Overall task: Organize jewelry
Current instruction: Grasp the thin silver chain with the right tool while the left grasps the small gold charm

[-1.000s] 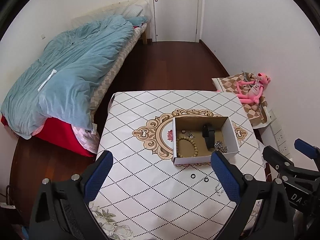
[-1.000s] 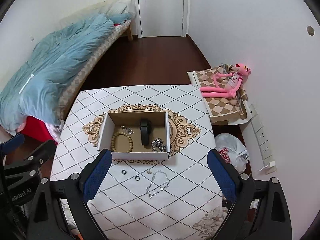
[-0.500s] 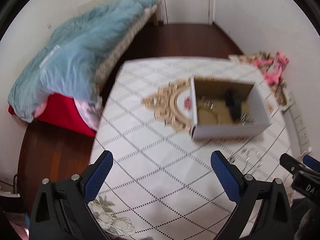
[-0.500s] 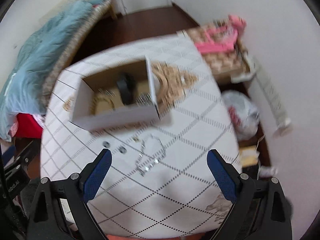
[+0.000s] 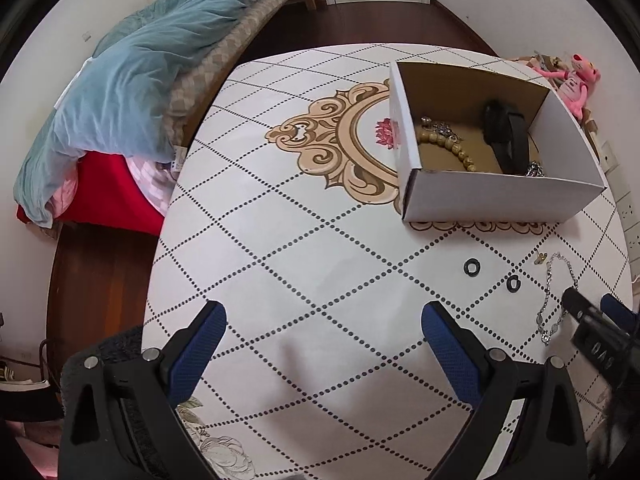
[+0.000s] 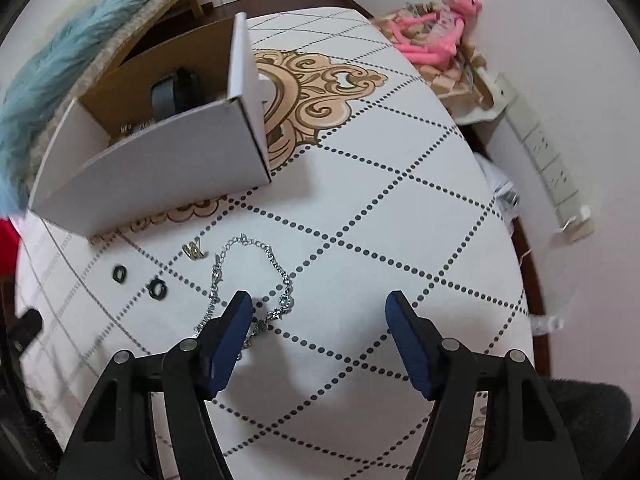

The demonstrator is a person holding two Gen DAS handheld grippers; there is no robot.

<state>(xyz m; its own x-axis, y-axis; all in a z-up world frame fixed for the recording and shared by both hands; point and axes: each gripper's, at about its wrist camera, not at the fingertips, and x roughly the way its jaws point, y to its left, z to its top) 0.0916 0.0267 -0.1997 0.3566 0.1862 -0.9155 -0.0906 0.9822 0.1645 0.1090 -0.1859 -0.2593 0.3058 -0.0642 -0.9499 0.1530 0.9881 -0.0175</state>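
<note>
A white cardboard box point(image 5: 496, 196) point(image 6: 160, 172) stands on the patterned table and holds a bead bracelet point(image 5: 444, 146), a black band point(image 5: 506, 136) and silver pieces. In front of it lie two black rings point(image 5: 472, 267) point(image 6: 157, 289), a small gold piece point(image 6: 194, 250) and a silver chain point(image 6: 256, 268) point(image 5: 554, 300). My right gripper point(image 6: 320, 312) is open, low over the table, its left finger over the chain's near end. My left gripper point(image 5: 324, 332) is open and empty over bare tabletop, left of the rings.
A bed with a blue duvet point(image 5: 132, 68) stands left of the table. A pink plush toy point(image 6: 432, 28) lies on a checked mat by the right wall. Wall sockets point(image 6: 548, 160) run along that wall. Dark wooden floor surrounds the table point(image 5: 280, 220).
Both grippers have dropped down and forward toward the table. The right one has come close over the silver chain. The box and jewelry have not moved.
</note>
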